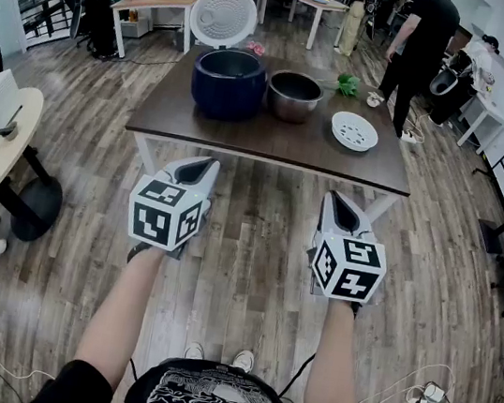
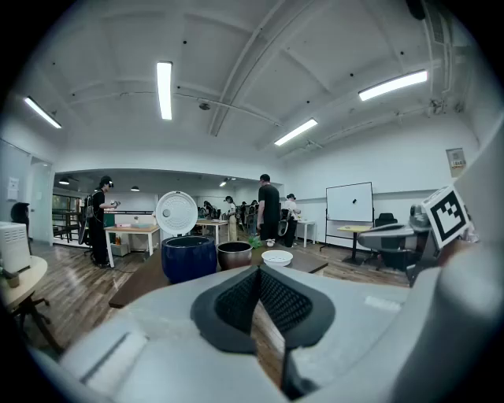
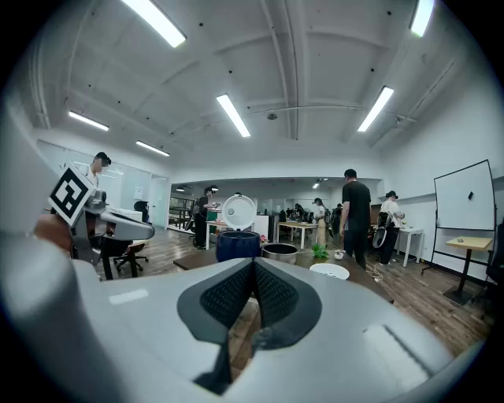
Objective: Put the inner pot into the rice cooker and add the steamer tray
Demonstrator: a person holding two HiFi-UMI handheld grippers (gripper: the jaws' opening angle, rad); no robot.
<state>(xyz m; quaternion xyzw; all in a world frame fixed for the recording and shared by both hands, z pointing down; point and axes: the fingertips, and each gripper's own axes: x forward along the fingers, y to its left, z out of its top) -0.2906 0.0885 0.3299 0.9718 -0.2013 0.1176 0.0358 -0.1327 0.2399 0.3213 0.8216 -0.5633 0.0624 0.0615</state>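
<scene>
Clenched and empty, left hand-held gripper [image 1: 209, 163] and right hand-held gripper [image 1: 330, 197] point at the counter [image 1: 244, 134]; inner pot [image 1: 294, 96] stands upright, mouth up.

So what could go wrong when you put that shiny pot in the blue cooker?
1. The inner pot looks smooth and round, so it might slip; the left gripper and right gripper are both shut and must open first.
2. The pot stands close beside the rice cooker, whose lid stands open; a clumsy lift could bump either.
3. The steamer tray lies toward the table's right end and could get knocked.
</scene>
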